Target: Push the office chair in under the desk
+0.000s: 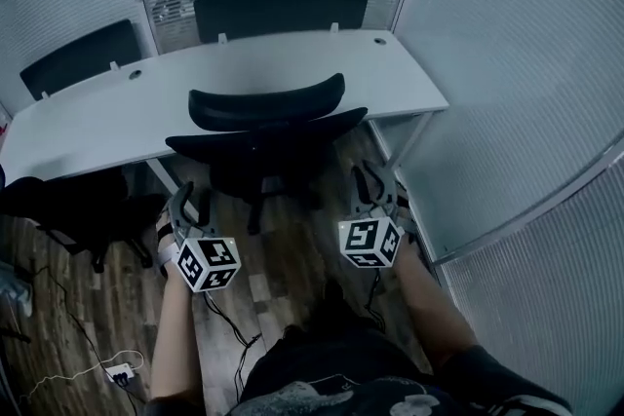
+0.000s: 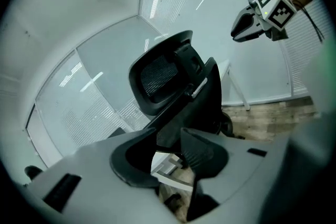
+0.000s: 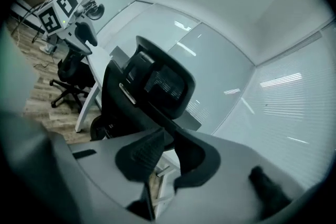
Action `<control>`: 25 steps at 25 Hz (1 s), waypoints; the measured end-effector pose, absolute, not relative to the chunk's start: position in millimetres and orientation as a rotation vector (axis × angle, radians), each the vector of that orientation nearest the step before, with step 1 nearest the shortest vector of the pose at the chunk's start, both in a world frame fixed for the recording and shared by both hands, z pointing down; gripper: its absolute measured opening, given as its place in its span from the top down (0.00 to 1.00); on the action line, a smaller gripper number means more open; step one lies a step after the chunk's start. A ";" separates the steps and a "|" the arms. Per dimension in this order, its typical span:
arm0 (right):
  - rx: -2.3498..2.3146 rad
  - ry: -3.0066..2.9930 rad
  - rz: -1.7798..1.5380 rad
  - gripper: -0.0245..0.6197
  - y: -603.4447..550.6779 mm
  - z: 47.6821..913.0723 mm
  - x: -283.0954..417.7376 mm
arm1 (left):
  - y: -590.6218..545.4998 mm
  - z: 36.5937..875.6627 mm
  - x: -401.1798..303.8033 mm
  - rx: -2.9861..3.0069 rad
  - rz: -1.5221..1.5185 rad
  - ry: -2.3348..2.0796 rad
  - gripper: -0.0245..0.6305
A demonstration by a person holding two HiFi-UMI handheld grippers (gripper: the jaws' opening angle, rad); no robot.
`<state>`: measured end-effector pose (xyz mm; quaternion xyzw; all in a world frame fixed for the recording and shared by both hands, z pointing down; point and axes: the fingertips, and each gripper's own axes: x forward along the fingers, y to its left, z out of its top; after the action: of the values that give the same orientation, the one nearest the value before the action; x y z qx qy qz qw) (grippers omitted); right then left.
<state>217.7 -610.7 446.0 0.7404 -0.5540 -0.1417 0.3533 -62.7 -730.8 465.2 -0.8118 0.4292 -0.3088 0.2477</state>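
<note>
Black office chair [image 1: 263, 127] at white desk [image 1: 97, 112]; left tool [image 1: 187, 194], right tool [image 1: 375, 178] jaws slightly apart, empty.

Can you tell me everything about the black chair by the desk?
The office chair is black, with a curved headrest above a wide, mesh-looking back. We see it from behind, upright, pushed in with its back close to the white desk. Its legs stand on the wooden floor. Neither the left tongs nor the right tongs seem to touch it.
</note>
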 end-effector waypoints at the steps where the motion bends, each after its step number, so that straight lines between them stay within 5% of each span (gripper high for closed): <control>1: 1.941 -1.437 -0.371 0.86 -604.8 443.5 214.8 | -727.0 464.5 -64.1 -2.225 -0.825 1.180 0.75; 9: 1.979 -1.539 -0.310 0.92 -575.8 432.8 200.8 | -693.2 454.9 -69.0 -2.262 -0.752 1.280 0.92; 25: 1.838 -1.784 -0.379 0.93 -486.9 404.0 219.2 | -569.5 424.0 -19.3 -2.276 -0.688 1.447 0.94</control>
<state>219.2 -486.9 404.0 0.6830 -0.6628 -0.1409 0.2726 -19.3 -569.5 424.0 -0.8047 0.5115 -0.2432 0.1781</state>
